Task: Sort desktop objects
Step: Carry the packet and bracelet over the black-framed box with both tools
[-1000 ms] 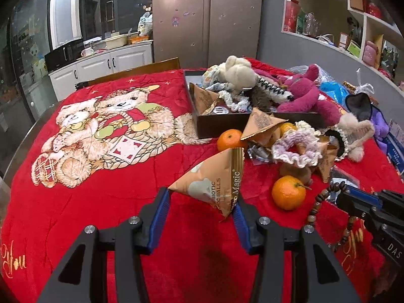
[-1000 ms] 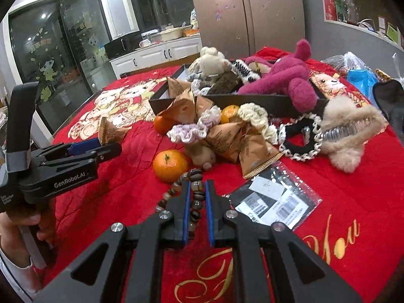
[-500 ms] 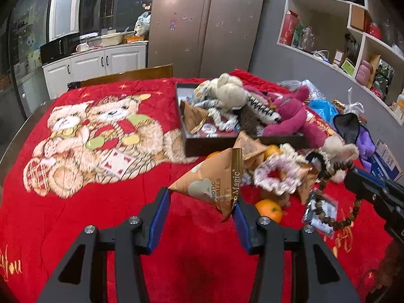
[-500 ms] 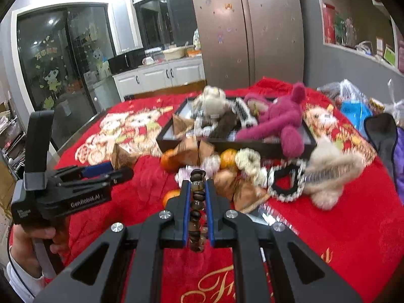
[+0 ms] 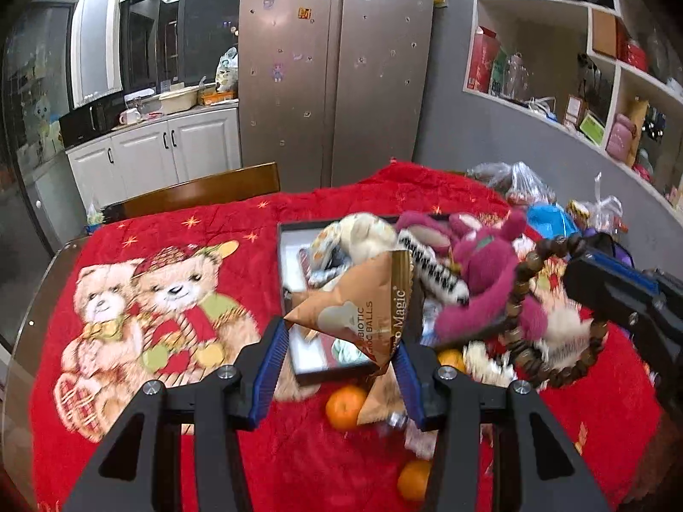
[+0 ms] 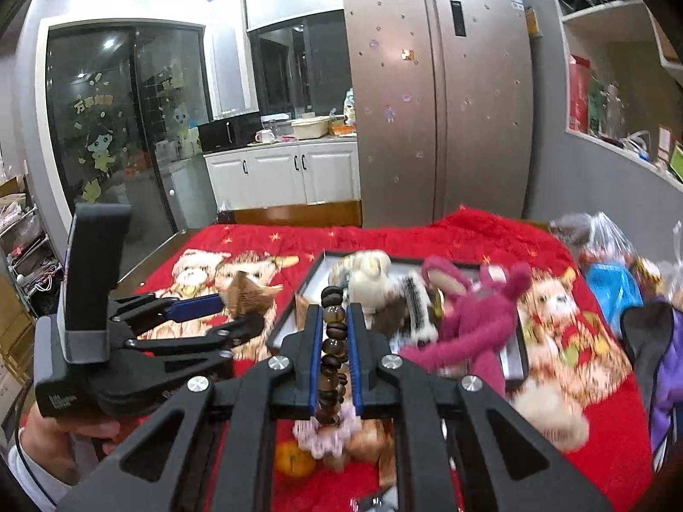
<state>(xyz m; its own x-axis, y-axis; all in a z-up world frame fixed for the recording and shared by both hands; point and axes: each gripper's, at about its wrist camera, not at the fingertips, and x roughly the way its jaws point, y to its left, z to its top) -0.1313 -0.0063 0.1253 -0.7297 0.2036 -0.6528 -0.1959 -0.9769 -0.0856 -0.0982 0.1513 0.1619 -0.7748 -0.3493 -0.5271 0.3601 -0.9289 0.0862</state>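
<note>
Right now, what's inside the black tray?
The tray holds a cream plush, a pink plush, a striped toy and small packets. Its floor beneath them is mostly covered.

Black tool (image 6: 335,341), blue pads (image 6: 316,354), silver screws.

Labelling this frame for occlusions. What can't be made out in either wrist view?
- Left wrist: tray floor, hidden by the snack packet in the left hand-held gripper and by the toys piled in it.
- Left wrist: clutter right of the orange, motion-blurred.
- Left wrist: packet print, partly cut off at the fold.
- Right wrist: bead bracelet lower loop, hidden behind the right hand-held gripper.
- Right wrist: items below the fingers, blurred.
</note>
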